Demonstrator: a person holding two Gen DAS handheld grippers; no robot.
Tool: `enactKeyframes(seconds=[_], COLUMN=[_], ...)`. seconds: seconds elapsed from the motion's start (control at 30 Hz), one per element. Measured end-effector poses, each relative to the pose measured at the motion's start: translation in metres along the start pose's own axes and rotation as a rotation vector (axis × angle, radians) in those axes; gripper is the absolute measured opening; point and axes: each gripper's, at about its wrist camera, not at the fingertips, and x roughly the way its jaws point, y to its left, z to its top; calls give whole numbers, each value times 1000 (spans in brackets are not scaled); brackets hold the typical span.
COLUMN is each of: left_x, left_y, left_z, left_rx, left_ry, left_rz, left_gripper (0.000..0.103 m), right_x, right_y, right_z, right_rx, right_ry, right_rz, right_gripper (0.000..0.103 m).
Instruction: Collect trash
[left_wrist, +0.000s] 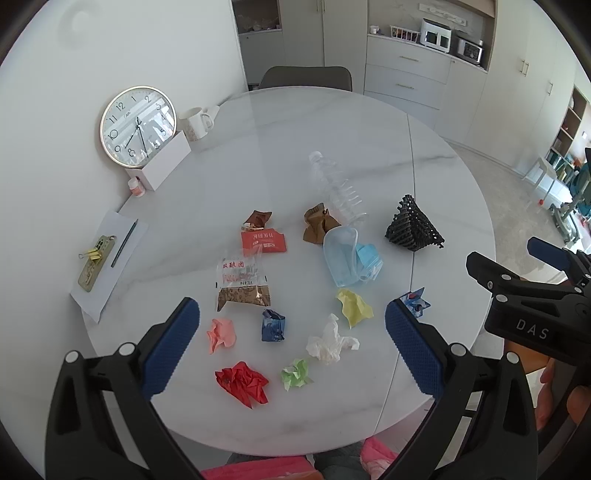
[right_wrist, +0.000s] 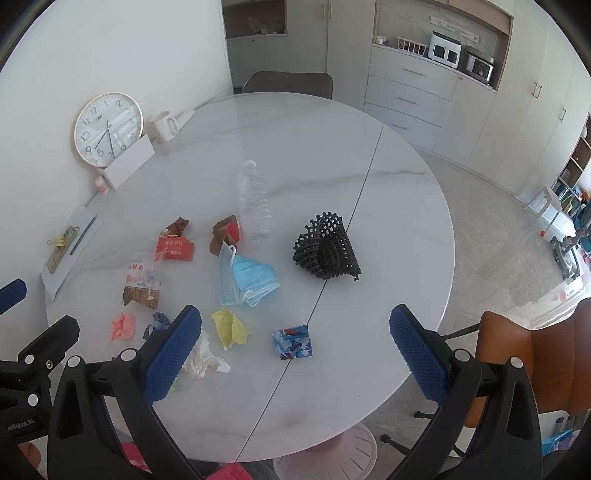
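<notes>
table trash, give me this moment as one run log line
phase: pre-pick | left gripper: open, empty | right gripper: open, empty | table: crumpled papers, blue face mask, clear bottle, black mesh uncollected

Glossy marble-look table (left_wrist: 295, 140), crumpled paper scraps (left_wrist: 242, 382)

White letters "DAS" stand on the black body of the right gripper (left_wrist: 554, 266), seen in the left wrist view well to the right of the wall clock (left_wrist: 137, 125), whose face carries the numerals 1 to 12. In the right wrist view, small white lettering on the left gripper (right_wrist: 7, 306), below the clock, reads partly as "Robot.AI", its start cut off. The red packet (left_wrist: 264, 240) and the clear snack bag (left_wrist: 242, 282), both right of and below the clock, bear Chinese characters too small to read.
</notes>
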Motion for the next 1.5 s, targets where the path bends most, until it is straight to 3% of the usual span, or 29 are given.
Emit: enactKeyframes(seconds=[1.27,1.5], left_x=[7,17], left_y=[13,29], left_z=[-2,-14], left_rx=[-20,-10], left_ry=[25,7], left_rz=[-6,-151], left_gripper=[97,97], right_x=[3,16], right_y=[8,4], right_z=[0,-11], right_rx=[-25,-3], right_ry=[17,19], right_rz=[17,108], right_gripper=[101,101])
